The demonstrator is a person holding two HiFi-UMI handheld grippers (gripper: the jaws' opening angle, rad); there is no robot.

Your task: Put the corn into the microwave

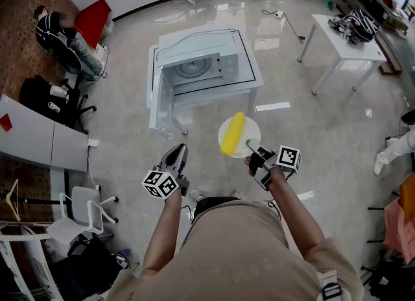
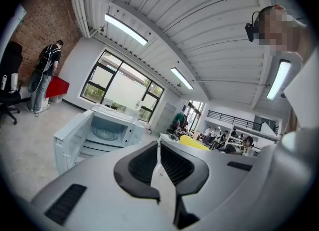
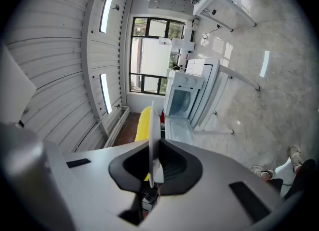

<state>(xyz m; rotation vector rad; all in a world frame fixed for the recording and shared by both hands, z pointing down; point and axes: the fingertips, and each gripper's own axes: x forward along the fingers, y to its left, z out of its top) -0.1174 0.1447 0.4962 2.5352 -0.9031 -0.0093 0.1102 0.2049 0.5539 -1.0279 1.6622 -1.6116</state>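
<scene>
At the far left of the head view, a seated person [image 1: 61, 34] is beside a red panel [image 1: 93, 21], with a black chair [image 1: 48, 102] and a grey desk [image 1: 39, 137] nearer the camera. Down by the lower left corner stands a white chair [image 1: 87, 209].

Toward the middle, the microwave [image 1: 201, 60] sits on a white stand [image 1: 253, 85]. Its door [image 1: 154, 92] is swung wide open to the left, and the turntable shows inside.

Below it, the left gripper [image 1: 177, 152] is held level and points toward the microwave. Its marker cube [image 1: 160, 183] faces the camera. In the left gripper view, the jaws of the left gripper [image 2: 159, 156] are pressed together with nothing between them. The microwave [image 2: 112, 128] lies ahead on the left, and a bit of the corn [image 2: 194, 143] shows over the right jaw.

Just right of centre, the corn [image 1: 233, 133] lies lengthwise on a white plate [image 1: 251, 128], held in the air short of the microwave. The right gripper [image 1: 249, 146] has its jaws clamped on the plate's near rim, and its cube [image 1: 289, 157] is behind them. In the right gripper view, the plate [image 3: 154, 130] runs edge-on between the closed jaws of the right gripper [image 3: 155, 168]. The corn [image 3: 143, 123] is on the plate's left face, and the microwave [image 3: 182, 100] is beyond it.

Further right stands a white table [image 1: 343, 43] with clutter on top. A person's foot [image 1: 392, 150] is at the right edge.
</scene>
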